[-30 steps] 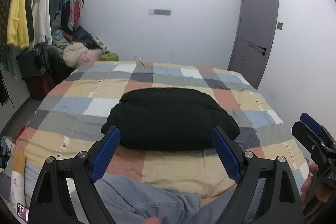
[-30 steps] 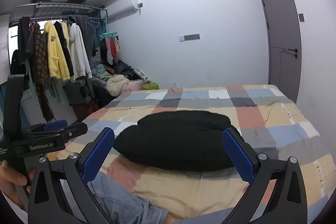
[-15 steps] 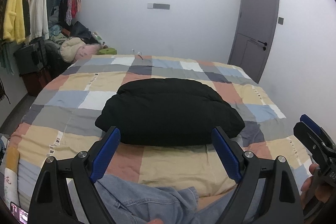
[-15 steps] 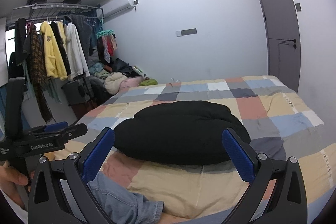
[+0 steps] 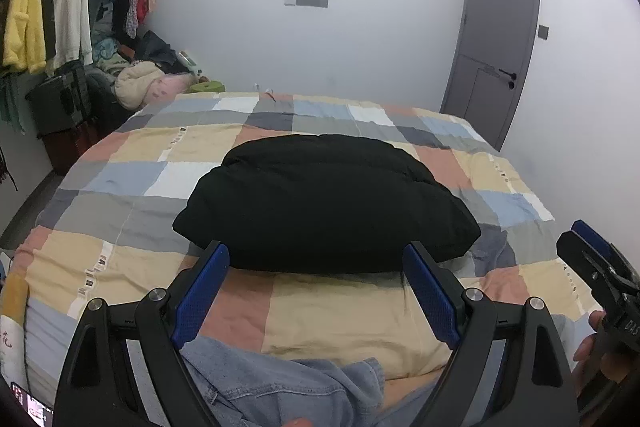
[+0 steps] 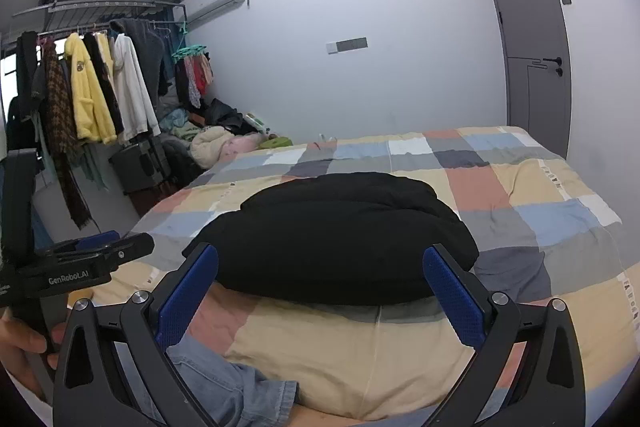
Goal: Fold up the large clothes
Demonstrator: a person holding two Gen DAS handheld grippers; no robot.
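Observation:
A black puffy garment (image 5: 324,203) lies bundled in the middle of the bed with the checked cover (image 5: 132,147); it also shows in the right wrist view (image 6: 340,235). A blue denim garment (image 5: 276,391) lies at the near edge of the bed, under both grippers; it shows in the right wrist view too (image 6: 224,387). My left gripper (image 5: 316,259) is open and empty, a little short of the black garment. My right gripper (image 6: 320,263) is open and empty, level beside it on the right.
A clothes rail with hanging coats (image 6: 96,87) and a heap of clothes and bags (image 6: 208,143) stand left of the bed. A grey door (image 5: 496,39) is in the far right corner. A white wall runs behind the bed.
Both grippers have tilted and drifted slightly over the near edge of the bed; the black garment sits a little lower and nearer in both views. Both stay open and empty.

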